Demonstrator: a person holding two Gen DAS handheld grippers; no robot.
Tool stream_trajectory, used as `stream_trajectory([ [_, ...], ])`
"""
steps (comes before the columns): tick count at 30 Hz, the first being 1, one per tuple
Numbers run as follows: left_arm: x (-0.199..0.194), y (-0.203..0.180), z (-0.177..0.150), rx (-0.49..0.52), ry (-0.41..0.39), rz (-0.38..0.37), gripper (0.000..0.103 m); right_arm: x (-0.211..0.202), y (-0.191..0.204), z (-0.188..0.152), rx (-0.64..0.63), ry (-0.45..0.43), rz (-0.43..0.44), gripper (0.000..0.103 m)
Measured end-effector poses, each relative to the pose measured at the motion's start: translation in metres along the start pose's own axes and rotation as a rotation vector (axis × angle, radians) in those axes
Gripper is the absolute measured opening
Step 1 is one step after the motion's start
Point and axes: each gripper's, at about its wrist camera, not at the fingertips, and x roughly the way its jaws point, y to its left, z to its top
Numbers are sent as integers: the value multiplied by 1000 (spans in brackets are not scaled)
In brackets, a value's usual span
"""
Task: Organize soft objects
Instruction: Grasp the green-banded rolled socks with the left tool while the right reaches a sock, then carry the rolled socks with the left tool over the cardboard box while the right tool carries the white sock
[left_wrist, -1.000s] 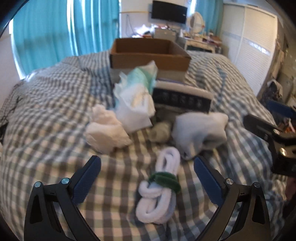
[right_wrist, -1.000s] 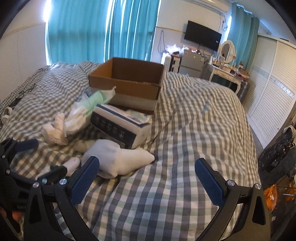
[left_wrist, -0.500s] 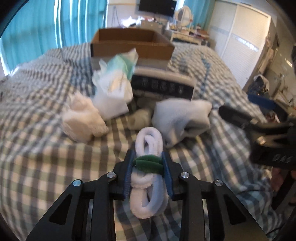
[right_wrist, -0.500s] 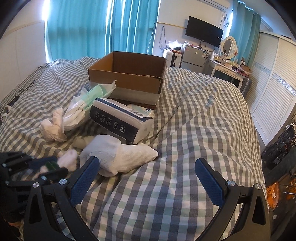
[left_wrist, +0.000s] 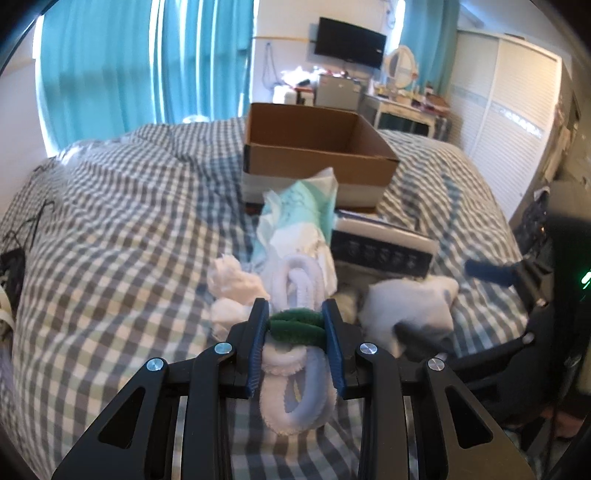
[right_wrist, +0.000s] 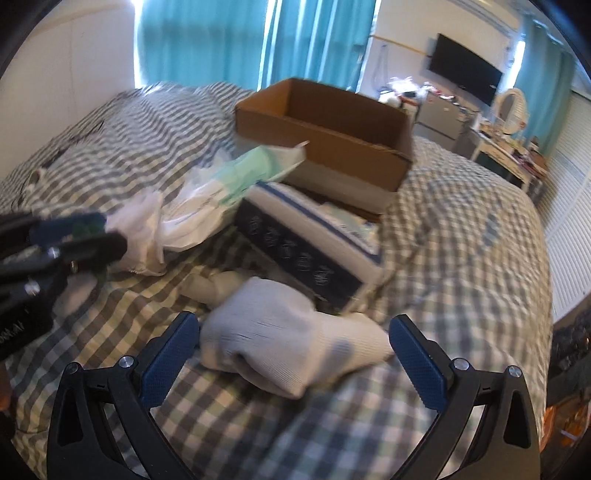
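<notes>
My left gripper (left_wrist: 296, 334) is shut on a white coiled cord bundle (left_wrist: 295, 398) at its green wrap (left_wrist: 297, 326) and holds it above the checked bed. My right gripper (right_wrist: 293, 350) is open, its blue pads (right_wrist: 170, 350) on either side of a white sock bundle (right_wrist: 284, 343) lying on the bed. The open cardboard box (left_wrist: 317, 147) stands behind the pile; it also shows in the right wrist view (right_wrist: 332, 129). The sock bundle shows in the left wrist view (left_wrist: 410, 306) too.
A green-white plastic pack (left_wrist: 299, 218), a dark blue and white package (left_wrist: 384, 247) and a crumpled white cloth (left_wrist: 231, 291) lie between the grippers and the box. Dresser and wardrobe (left_wrist: 517, 110) stand beyond the bed. Cables (left_wrist: 33, 221) lie at far left.
My left gripper shut on the cord bundle and lifted it off the bed. My right gripper moved forward and down until its open pads flank the white sock bundle.
</notes>
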Motion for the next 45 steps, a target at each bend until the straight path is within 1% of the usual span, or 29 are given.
stream_trajectory([
  [2,2,2,4,-4,1,5,29,9,5,1,-18,14,0,102],
  [4,3,4,4,-7,0,7,29,16,9,1,-35,33,0,94],
  [6,3,5,4,-10,1,3,29,23,12,-2,-41,56,18,91],
  [8,4,6,3,-12,4,0,29,24,12,-5,-42,61,26,86],
  [10,3,6,3,-16,4,-4,29,23,12,-6,-42,58,53,65],
  [11,3,5,3,-16,3,-5,29,22,13,-6,-42,56,65,63],
  [13,0,6,4,-15,-3,-8,29,20,13,-8,-42,49,77,50],
  [16,-5,7,7,-16,-18,-8,29,12,9,-8,-17,28,99,42],
  [18,-8,8,10,-24,-25,-8,29,4,5,-5,1,15,134,39],
  [20,-12,10,15,-41,-30,-5,29,-14,3,3,1,-25,158,38],
  [22,-17,10,23,-44,-47,-8,29,-31,1,14,-11,-69,158,38],
  [26,-25,8,46,-50,-73,-35,29,-67,-15,48,12,-176,185,38],
  [28,-28,8,62,-62,-92,-47,29,-79,-25,68,18,-225,170,38],
  [31,-30,8,89,-63,-120,-61,29,-89,-42,99,22,-276,138,38],
  [33,-27,9,109,-63,-138,-69,29,-92,-51,119,18,-298,116,38],
  [35,-20,9,128,-56,-150,-61,29,-89,-61,140,14,-317,90,38],
  [38,-7,9,160,-41,-158,-61,29,-85,-78,171,25,-334,83,38],
  [39,-2,9,170,-38,-156,-71,29,-83,-82,181,24,-337,82,38],
  [42,14,4,203,3,-172,-65,29,-71,-96,214,8,-329,42,38],
  [45,39,3,230,13,-172,-67,29,-57,-108,246,3,-330,49,38],
])
